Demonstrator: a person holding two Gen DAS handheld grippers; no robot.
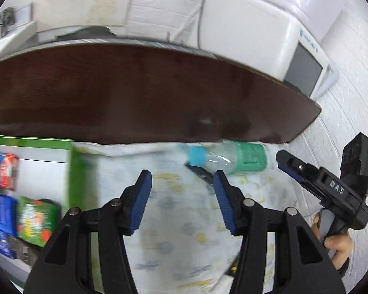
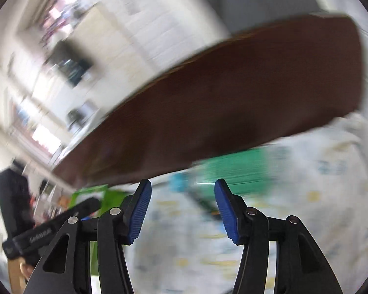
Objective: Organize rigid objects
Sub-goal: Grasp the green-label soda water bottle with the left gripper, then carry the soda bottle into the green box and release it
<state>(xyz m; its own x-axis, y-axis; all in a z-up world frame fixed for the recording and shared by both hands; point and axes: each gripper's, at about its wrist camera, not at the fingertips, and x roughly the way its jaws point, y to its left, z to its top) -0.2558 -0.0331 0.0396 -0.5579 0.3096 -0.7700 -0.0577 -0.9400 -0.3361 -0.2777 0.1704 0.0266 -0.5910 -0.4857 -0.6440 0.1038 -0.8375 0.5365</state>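
Leftmost, beside the left gripper point(image 1: 182, 178): green-walled box point(image 1: 71, 169) holding several colourful packets point(image 1: 34, 216), packets blurred, labels unreadable. Left gripper: 2 blue-padded fingers point(image 1: 142, 201) spread wide, nothing between them, poised above a patterned cloth point(image 1: 179, 220). Ahead and slightly right of the left gripper's right finger: clear plastic bottle point(image 1: 229, 158) with blue cap and green label, lying on its side on the cloth, cap pointing toward the box, base toward the wall. Just under the bottle's neck: a dark flat item point(image 1: 201, 172), identity unclear. Beyond the cloth: dark brown tabletop point(image 1: 147, 93). Further right, near the bottle's base: right gripper point(image 1: 285, 160), seen side-on in the left wrist view, gripped by a hand point(image 1: 336, 243). In the right wrist view, heavy motion blur; right gripper's fingers point(image 2: 227, 210) wide apart with nothing held, bottle point(image 2: 223, 174) directly ahead between the fingertips, apart from both pads. Left gripper body visible at far left of that view.
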